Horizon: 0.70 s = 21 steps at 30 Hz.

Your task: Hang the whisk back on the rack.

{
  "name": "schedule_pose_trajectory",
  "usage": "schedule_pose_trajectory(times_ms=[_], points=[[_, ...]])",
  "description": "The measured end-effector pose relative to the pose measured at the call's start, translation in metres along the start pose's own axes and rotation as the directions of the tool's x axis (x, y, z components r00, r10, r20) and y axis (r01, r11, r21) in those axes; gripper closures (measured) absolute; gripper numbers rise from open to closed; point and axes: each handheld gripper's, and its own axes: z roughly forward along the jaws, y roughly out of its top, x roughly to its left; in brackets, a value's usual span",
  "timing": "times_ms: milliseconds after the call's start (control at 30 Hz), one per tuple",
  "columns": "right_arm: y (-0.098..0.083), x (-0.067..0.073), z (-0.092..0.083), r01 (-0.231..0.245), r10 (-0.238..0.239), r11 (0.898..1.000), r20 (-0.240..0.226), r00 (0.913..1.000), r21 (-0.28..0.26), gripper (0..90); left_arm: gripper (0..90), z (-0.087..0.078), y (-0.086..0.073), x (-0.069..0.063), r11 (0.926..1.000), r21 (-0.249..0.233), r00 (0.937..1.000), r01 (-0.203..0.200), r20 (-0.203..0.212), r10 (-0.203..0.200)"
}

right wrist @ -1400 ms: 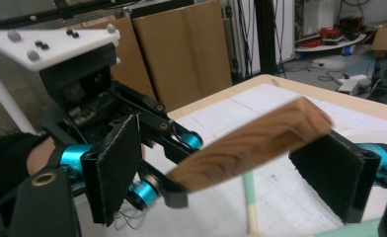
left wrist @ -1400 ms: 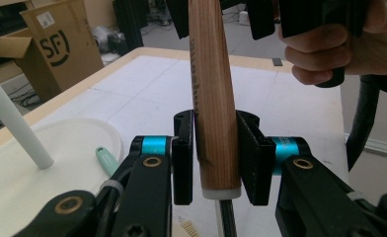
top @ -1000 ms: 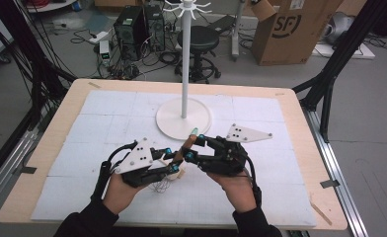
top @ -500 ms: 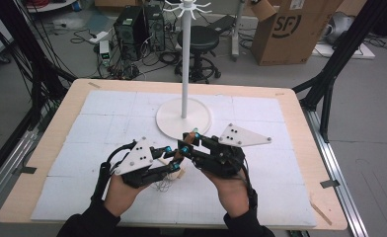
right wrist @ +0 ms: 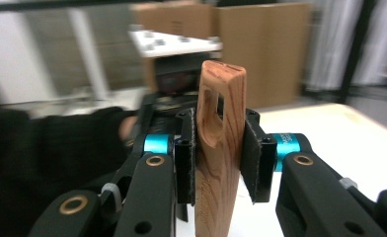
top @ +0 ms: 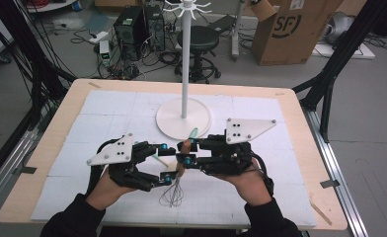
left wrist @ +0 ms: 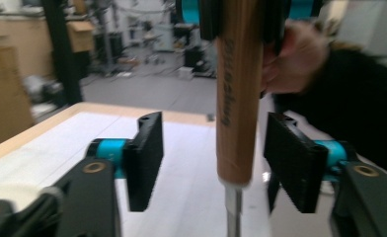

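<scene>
Handover: right gripper (right wrist: 216, 153) fingers clamp the whisk's (top: 177, 173) wooden handle above the bench (top: 290, 98); left gripper (left wrist: 221, 163) fingers, just opened wide, flank it. Withdraw left sideways without knocking the handle.

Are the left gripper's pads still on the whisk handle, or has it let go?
Apart. The left gripper view shows a clear gap between each pad and the wooden whisk handle; the jaws have just been opening. The right gripper clamps the handle.

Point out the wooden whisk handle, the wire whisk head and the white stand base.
wooden whisk handle (right wrist: 220, 148), right gripper view, mid shaft
wire whisk head (top: 173, 193), high view, wire loops
white stand base (top: 169, 121), high view, bare left part
</scene>
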Motion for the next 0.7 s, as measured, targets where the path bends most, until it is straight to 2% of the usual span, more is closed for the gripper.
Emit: schedule_pose_trajectory(times_ms=[33, 100, 167, 300, 400, 500, 600, 700], points=[[-0.001, -0.003, 0.002, -0.001, 0.001, 1.000, -0.051, 0.9987, 0.005, 71.1, 38.7, 0.000, 0.000, 0.000, 1.0000, -0.003, 0.9997, 0.000, 0.024, 0.000], [-0.002, -0.008, 0.006, -0.004, 0.004, 1.000, -0.102, 0.9948, 0.005, 71.2, 38.7, 0.003, -0.002, -0.002, 0.9999, 0.016, 0.9974, -0.001, 0.071, 0.000], [-0.004, -0.012, 0.010, -0.001, 0.001, 1.000, -0.147, 0.9891, 0.001, 71.2, 38.9, 0.006, -0.004, -0.002, 0.9989, 0.047, 0.9950, -0.003, 0.100, -0.002], [-0.007, -0.018, 0.019, 0.025, -0.032, 0.999, -0.263, 0.9642, -0.032, 71.2, 42.7, 0.008, -0.006, -0.002, 0.9987, 0.048, 0.9875, 0.018, 0.155, -0.026], [-0.008, -0.018, 0.022, 0.041, -0.054, 0.998, -0.314, 0.9479, -0.050, 71.2, 45.8, 0.009, -0.008, -0.003, 0.9981, 0.055, 0.9810, 0.029, 0.190, -0.039], [-0.009, -0.017, 0.024, 0.051, -0.066, 0.997, -0.351, 0.9340, -0.054, 71.2, 53.9, 0.007, -0.010, -0.004, 0.9981, 0.055, 0.9772, 0.028, 0.209, -0.039], [-0.009, -0.017, 0.024, 0.057, -0.071, 0.997, -0.347, 0.9353, -0.051, 71.2, 65.0, 0.006, -0.010, -0.006, 0.9988, 0.049, 0.9719, 0.006, 0.235, -0.017], [-0.009, -0.015, 0.025, 0.057, -0.074, 0.997, -0.352, 0.9329, -0.058, 71.3, 67.8, 0.006, -0.009, -0.006, 0.9991, 0.041, 0.9687, 0.015, 0.247, -0.025]])
